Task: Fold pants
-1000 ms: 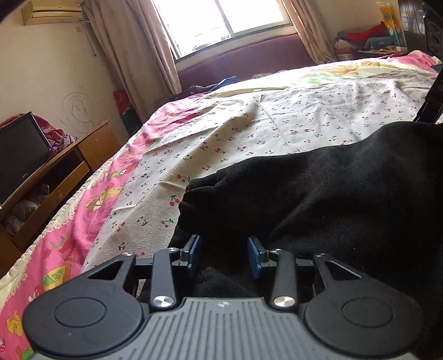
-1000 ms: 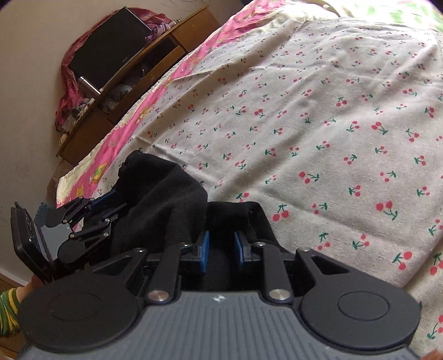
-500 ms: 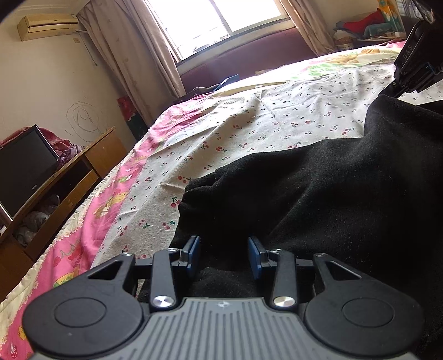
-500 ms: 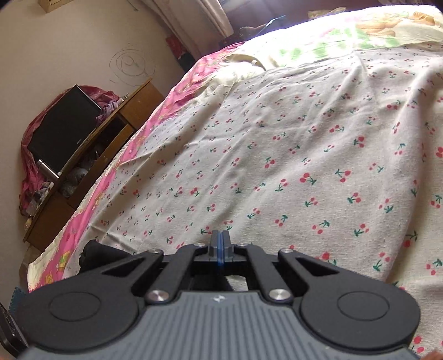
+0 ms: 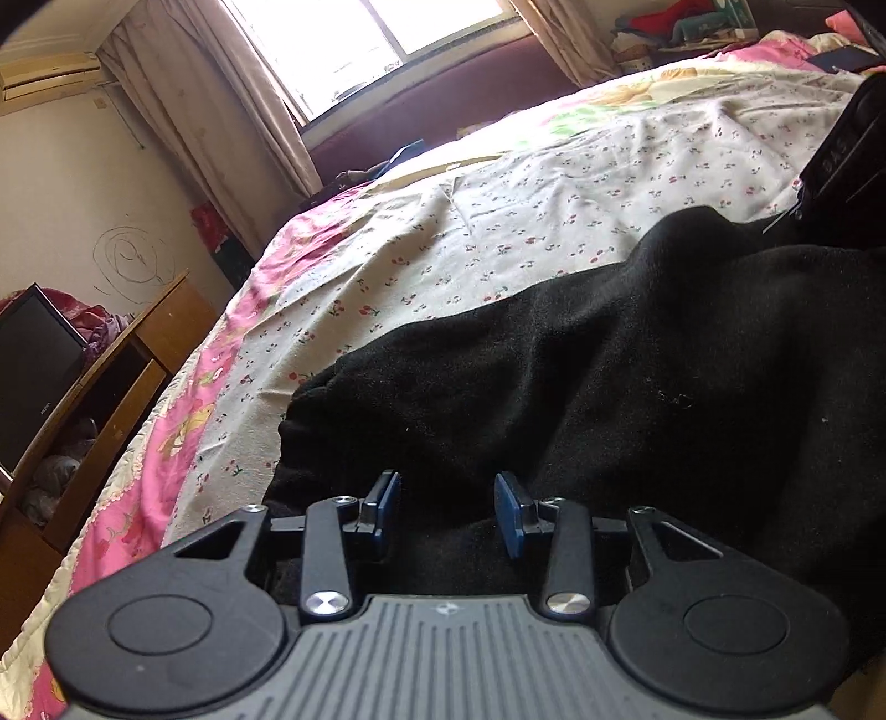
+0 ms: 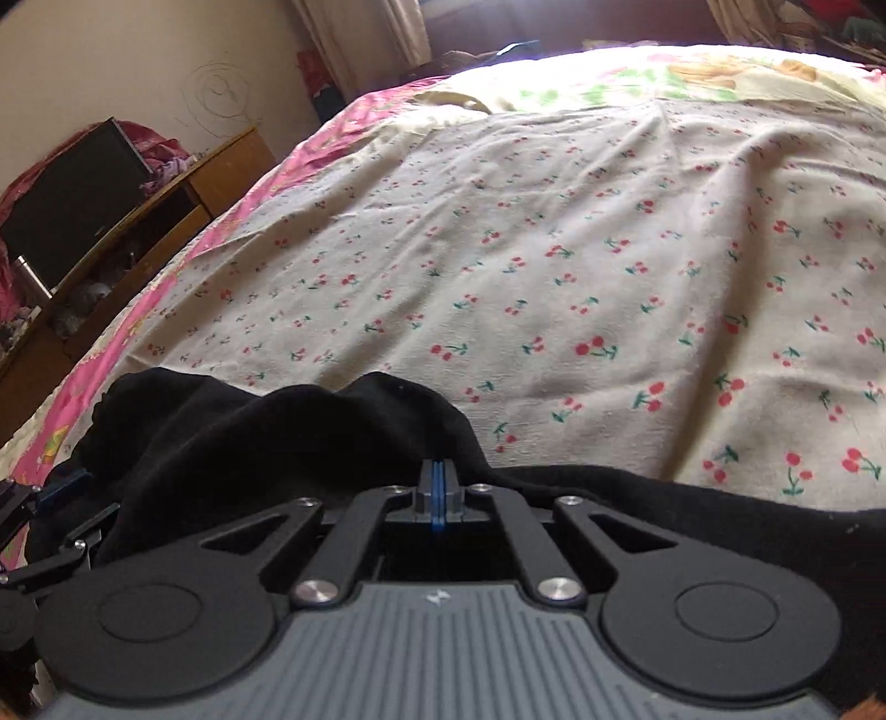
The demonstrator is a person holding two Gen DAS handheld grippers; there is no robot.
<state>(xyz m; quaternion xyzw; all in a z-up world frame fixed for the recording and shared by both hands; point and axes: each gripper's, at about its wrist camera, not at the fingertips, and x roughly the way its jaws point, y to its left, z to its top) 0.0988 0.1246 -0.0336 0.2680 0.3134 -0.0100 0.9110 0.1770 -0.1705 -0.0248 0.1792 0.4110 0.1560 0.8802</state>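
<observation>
The black pants (image 5: 581, 365) lie on the cherry-print bedsheet (image 5: 531, 221). My left gripper (image 5: 447, 512) is open, its blue pads apart over the near edge of the fabric. My right gripper (image 6: 438, 490) has its blue pads pressed together at the edge of the pants (image 6: 288, 437); the fabric bunches around them, and I cannot see cloth between the pads. The right gripper's body shows at the right edge of the left wrist view (image 5: 847, 160), resting on the pants. The left gripper's linkage shows at the lower left of the right wrist view (image 6: 44, 531).
A wooden TV stand (image 5: 116, 376) with a dark screen (image 5: 33, 360) stands left of the bed. A pink quilt border (image 5: 183, 421) runs along the bed's left edge. A window with curtains (image 5: 354, 44) is at the far end. Open sheet (image 6: 554, 249) stretches beyond the pants.
The right gripper closed its pads, swung up away from the pants, then came back down onto their edge. The left gripper stayed open in place while the view tilted slightly.
</observation>
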